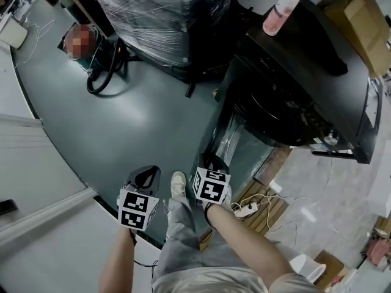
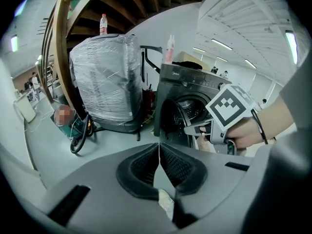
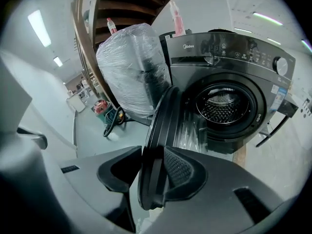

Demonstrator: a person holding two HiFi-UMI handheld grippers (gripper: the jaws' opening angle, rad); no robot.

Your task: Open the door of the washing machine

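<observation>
Dark grey steel and glass: one front-loading washing machine [image 3: 234,67], at the right of my head view, with wooden slats [image 1: 269,209] showing below its front. Its door [image 3: 158,130] stands open, angled out to the left of the opening and seen edge-on in my right gripper view. The perforated drum [image 3: 225,104] is in plain sight behind it.

Item: my right gripper [image 3: 152,152]. Its jaws are closed on the door's rim, with a ribbed pad against each face.

Item: my left gripper [image 2: 159,146]. Its jaws are closed tip to tip with nothing held. It sits beside the right one, clear of the machine.

Item: one pink bottle [image 1: 280,10], standing on the machine's top toward its left side.

Item: one large bulk [image 1: 162,11] wrapped in clear plastic film, on the floor [image 1: 140,127] just left of the machine.

Item: one coil of black hose [image 1: 101,78], on the grey-green floor beside the wrapped bulk, on the side away from the machine.

Item: one white power strip [image 1: 246,210] with its lead, at the edge of the slats by my right forearm.
</observation>
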